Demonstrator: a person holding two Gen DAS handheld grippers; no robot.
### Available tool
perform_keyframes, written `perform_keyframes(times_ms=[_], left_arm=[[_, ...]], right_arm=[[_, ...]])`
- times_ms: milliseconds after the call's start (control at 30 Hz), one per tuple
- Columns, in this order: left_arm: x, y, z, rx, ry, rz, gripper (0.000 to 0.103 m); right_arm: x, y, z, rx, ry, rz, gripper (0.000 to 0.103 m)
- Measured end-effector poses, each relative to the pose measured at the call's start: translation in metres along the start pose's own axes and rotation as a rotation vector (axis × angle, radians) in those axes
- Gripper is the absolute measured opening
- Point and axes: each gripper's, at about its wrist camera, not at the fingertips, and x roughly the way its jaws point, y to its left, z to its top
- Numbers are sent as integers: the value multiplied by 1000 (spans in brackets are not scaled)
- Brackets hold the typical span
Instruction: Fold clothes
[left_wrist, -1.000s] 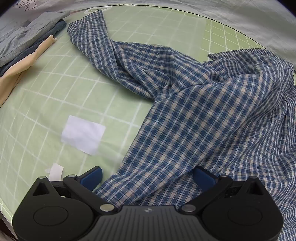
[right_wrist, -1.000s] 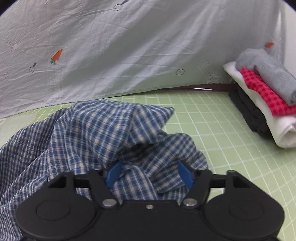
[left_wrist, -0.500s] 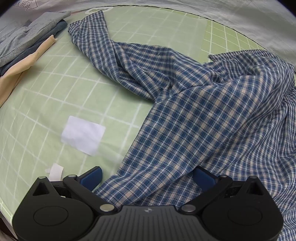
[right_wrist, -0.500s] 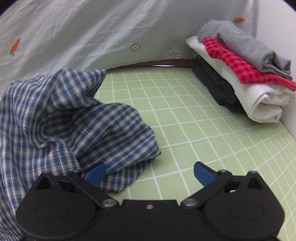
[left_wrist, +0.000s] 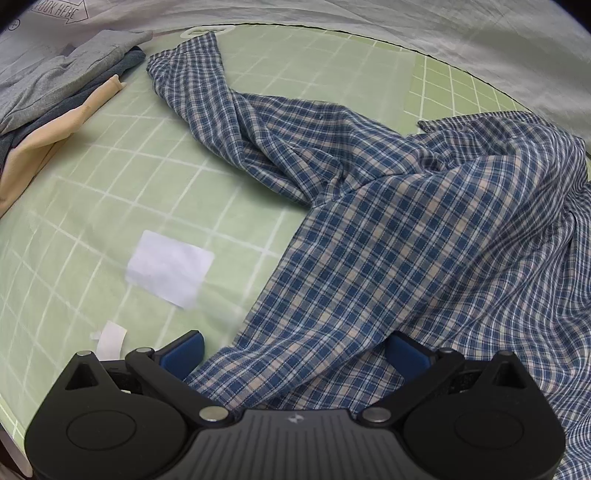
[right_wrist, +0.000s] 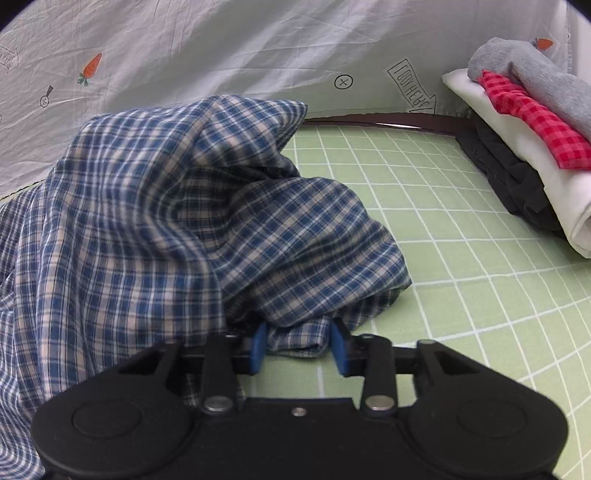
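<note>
Right gripper (right_wrist: 297, 349) pinches a fold of the shirt (right_wrist: 155, 221), jaws nearly closed; left gripper (left_wrist: 295, 356) spread wide over its hem

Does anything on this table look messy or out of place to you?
The blue plaid shirt is the odd one: it lies crumpled, one sleeve twisted away across the green mat, while the stack of clothes sits neatly folded. Small white paper scraps also lie loose on the mat.

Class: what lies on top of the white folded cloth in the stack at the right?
A red checked cloth lies on the white cloth, with a grey garment topmost. Whatever sits beneath the dark clothing underneath is covered.
</note>
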Motion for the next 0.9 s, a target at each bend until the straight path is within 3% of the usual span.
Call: perform_keyframes(times_ms=[33,267,367,500,667,800,900], left_arm=[[-1,-1,-1,-8,-1,3,103],[1,-9,8,-57,-1,22,103],[-8,-10,1,-68,-1,26,103],[13,4,19,-84,2,32,103],[26,9,32,-88,12,33,103],[32,12,33,-86,16,32,103],[35,11,38,-86,18,32,103]], right_arm=[[0,-4,0,-7,-1,-7,7],[-4,-65,-1,15,4,-167,4],[-12,-98,1,2,-1,-316,3],[-22,-135,4,3,-30,-476,3],[-20,-143,-1,56,46,-464,7],[-42,-144,2,234,-15,-447,40],[-64,-142,8,388,-91,-414,46]])
